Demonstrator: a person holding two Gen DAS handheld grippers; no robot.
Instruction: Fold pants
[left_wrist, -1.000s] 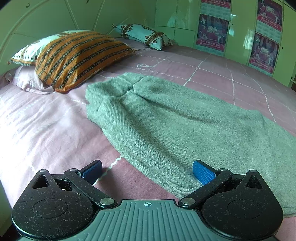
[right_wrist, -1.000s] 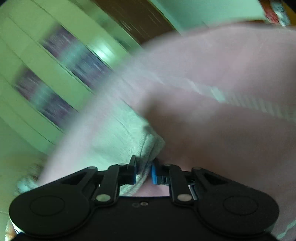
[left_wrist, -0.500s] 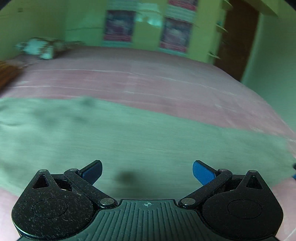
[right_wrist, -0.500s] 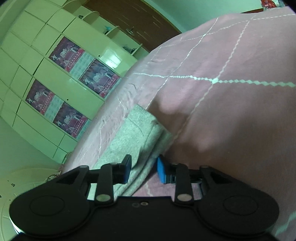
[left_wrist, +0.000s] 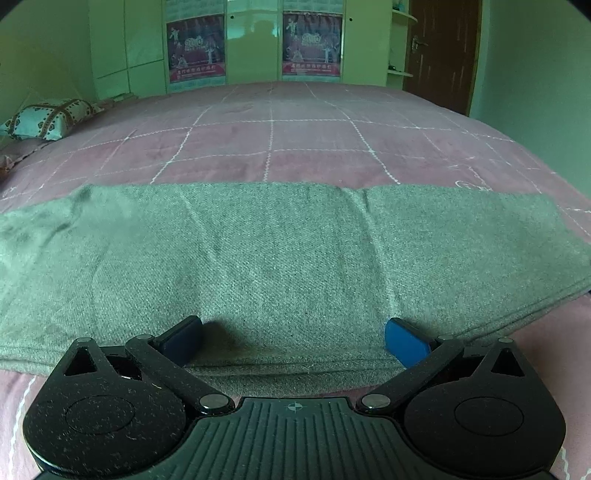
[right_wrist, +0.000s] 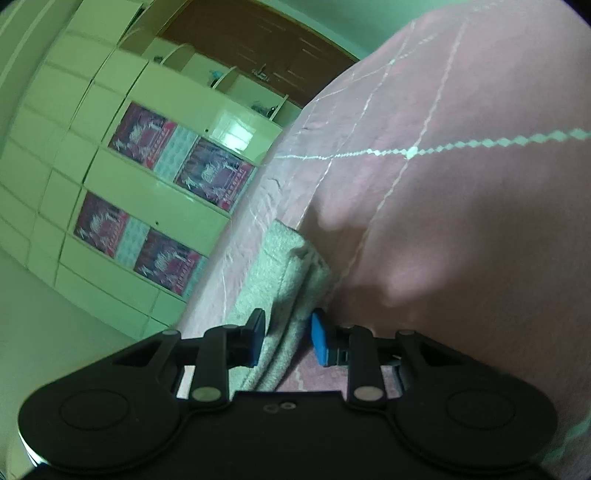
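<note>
Left wrist view: one pair of grey-green pants (left_wrist: 280, 266) lies flat across the near part of the pink bed (left_wrist: 295, 140), folded lengthwise into one long band running left to right.
Left tool (left_wrist: 293, 338): two blue pads spread wide apart, nothing between them, poised over the near edge of the pants.
Right wrist view: one end of the pants (right_wrist: 280, 295) shows as a stack of layered edges on the bed (right_wrist: 461, 221).
Right tool (right_wrist: 286, 341): two blue pads a little apart and closing, the layered edge of the pants between them; the right pad touches the cloth, the left pad stands clear of it.
Pillows: one patterned pillow (left_wrist: 51, 118) at the far left of the bed.
Wardrobe (left_wrist: 251, 40): pale green, with two posters (left_wrist: 195, 51) seen from the left wrist, four from the right.
Door (left_wrist: 441, 51): one, dark brown, beside the wardrobe.
</note>
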